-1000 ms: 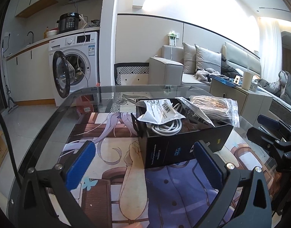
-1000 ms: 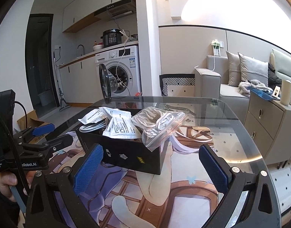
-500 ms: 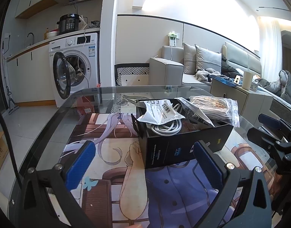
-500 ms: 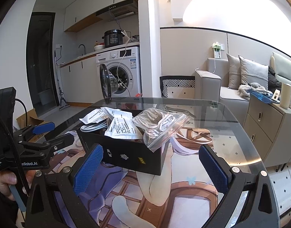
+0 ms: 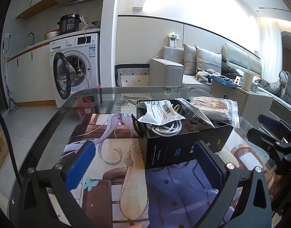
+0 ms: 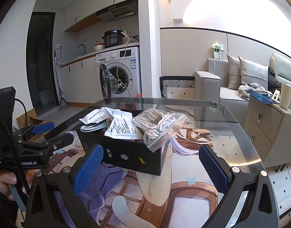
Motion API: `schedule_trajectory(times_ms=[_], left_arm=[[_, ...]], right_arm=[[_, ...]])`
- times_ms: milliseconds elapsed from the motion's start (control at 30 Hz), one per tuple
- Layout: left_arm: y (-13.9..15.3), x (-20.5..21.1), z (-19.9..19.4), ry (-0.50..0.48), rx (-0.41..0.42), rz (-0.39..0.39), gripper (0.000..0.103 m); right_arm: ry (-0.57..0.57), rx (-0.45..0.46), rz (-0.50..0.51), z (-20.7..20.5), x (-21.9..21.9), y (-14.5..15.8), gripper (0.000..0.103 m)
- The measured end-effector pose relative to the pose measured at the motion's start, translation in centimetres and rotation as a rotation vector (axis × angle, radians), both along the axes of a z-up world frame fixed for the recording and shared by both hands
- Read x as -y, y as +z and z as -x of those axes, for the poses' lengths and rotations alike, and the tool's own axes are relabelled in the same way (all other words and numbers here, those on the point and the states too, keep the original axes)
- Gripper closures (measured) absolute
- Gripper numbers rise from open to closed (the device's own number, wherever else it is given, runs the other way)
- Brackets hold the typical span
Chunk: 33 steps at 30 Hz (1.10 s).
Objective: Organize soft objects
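Observation:
A black box [image 5: 185, 146] [image 6: 126, 152] stands on the printed mat of the glass table. It holds white printed pouches [image 5: 160, 113] [image 6: 122, 129], a coiled grey cable [image 5: 166, 128] [image 6: 92, 127] and a clear zip bag of cords [image 5: 215, 109] [image 6: 160, 125] that leans over its rim. My left gripper [image 5: 143, 161] is open in front of the box, with nothing between its blue pads. My right gripper [image 6: 149, 165] is open too, close to the box's near corner. In each view the other gripper shows at the side: the right gripper [image 5: 269, 131], the left gripper [image 6: 44, 133].
The glass table [image 6: 231, 117] has a rounded edge with floor beyond. A washing machine [image 5: 75, 66] with its door open stands behind, a grey sofa [image 5: 193, 66] and a low cabinet [image 6: 265, 125] to the right. A hand [image 6: 4, 180] holds the left gripper's handle.
Both grippers have drifted slightly, the right one rising a little. Both stay open and the box and its contents have not moved.

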<state>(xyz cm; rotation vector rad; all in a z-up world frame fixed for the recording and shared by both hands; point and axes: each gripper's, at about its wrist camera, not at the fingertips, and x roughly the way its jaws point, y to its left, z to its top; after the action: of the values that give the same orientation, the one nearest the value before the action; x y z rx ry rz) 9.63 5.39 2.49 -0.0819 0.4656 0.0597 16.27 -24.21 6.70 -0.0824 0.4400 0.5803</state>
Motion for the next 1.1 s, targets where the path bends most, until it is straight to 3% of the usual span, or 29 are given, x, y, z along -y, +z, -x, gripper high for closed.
schedule_trajectory(times_ms=[1100], left_arm=[[0.22,-0.02,0.08,0.005,-0.001,0.004,0.000]], right_arm=[[0.000,0.002,0.001,0.06,-0.07,-0.06,0.001]])
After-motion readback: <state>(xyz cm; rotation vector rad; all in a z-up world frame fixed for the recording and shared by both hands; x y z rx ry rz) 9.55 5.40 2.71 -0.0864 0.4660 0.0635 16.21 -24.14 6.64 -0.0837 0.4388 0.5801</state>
